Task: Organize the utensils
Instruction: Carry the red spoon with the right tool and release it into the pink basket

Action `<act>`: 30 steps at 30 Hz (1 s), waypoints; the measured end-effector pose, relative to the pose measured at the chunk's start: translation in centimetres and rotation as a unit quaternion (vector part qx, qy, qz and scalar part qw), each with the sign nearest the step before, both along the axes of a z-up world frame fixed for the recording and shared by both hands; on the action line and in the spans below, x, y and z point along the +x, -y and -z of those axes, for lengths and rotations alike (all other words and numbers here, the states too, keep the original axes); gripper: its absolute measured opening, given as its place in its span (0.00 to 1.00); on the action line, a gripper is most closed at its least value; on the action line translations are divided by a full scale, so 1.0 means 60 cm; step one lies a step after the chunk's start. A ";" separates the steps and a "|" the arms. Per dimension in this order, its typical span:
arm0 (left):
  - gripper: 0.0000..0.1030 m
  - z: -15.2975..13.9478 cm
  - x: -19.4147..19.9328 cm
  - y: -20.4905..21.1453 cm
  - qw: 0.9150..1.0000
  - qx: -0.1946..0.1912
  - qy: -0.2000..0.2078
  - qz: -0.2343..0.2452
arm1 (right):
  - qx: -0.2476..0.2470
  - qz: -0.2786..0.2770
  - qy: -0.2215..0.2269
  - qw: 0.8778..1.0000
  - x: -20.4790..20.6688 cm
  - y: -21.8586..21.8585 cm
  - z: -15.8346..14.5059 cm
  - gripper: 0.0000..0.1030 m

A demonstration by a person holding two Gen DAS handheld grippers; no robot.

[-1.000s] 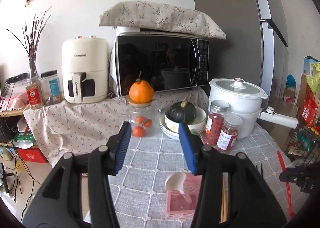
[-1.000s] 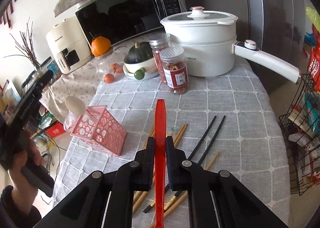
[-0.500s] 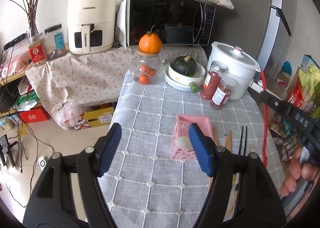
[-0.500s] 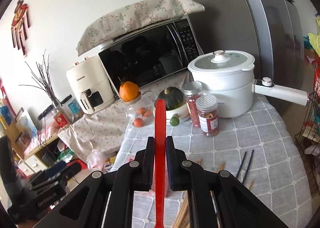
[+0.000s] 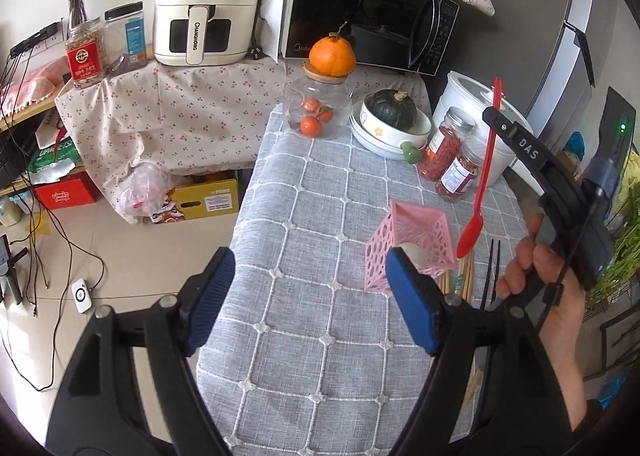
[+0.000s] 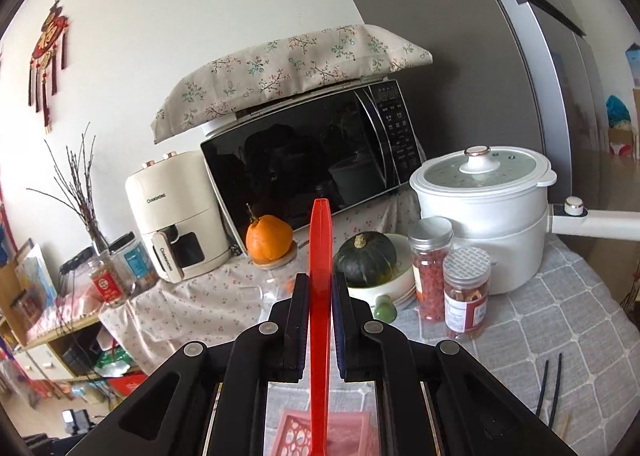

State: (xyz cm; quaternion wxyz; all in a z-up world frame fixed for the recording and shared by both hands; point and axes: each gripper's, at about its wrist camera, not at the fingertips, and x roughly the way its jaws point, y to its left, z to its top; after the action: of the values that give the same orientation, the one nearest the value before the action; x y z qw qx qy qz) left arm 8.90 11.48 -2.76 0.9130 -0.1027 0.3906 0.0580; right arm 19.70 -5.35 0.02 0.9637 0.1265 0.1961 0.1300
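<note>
My right gripper (image 6: pixel 320 298) pinches the red spoon (image 5: pixel 482 172) mid-handle, long axis near upright, bowl down, just above and right of the pink utensil basket (image 5: pixel 408 244). My left gripper (image 5: pixel 308 300), jaws just opened wide and empty, is beside it.

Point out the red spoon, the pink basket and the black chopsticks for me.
red spoon (image 5: pixel 470 237), left wrist view, on its bowl.
pink basket (image 5: pixel 430 228), left wrist view, on its side wall.
black chopsticks (image 5: pixel 490 272), left wrist view, mid-length.
</note>
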 end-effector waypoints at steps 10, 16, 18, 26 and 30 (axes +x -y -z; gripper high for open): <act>0.76 0.011 0.008 0.010 1.000 0.007 -0.007 0.015 | -0.025 0.006 -0.012 1.000 -0.007 -0.019 0.047 0.18; 0.76 0.015 0.005 0.019 0.999 -0.012 -0.015 0.028 | -0.010 0.011 -0.025 1.000 -0.030 0.027 0.019 0.38; 0.76 0.016 0.005 0.019 0.999 -0.025 -0.021 0.029 | -0.013 0.009 -0.034 0.999 -0.036 0.040 0.010 0.39; 0.76 0.012 -0.001 0.016 0.998 -0.055 -0.023 0.027 | -0.047 -0.086 -0.144 0.985 -0.010 0.033 0.011 0.40; 0.76 0.016 0.002 0.011 0.997 -0.060 -0.029 0.030 | -0.061 -0.135 -0.229 0.962 0.046 -0.008 0.028 0.40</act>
State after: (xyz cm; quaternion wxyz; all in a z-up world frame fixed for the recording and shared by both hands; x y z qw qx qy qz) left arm 9.02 10.83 -3.72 0.8949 -0.1435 0.4225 0.0101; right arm 22.44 -4.86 -1.67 0.8724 0.0658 0.4346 0.2139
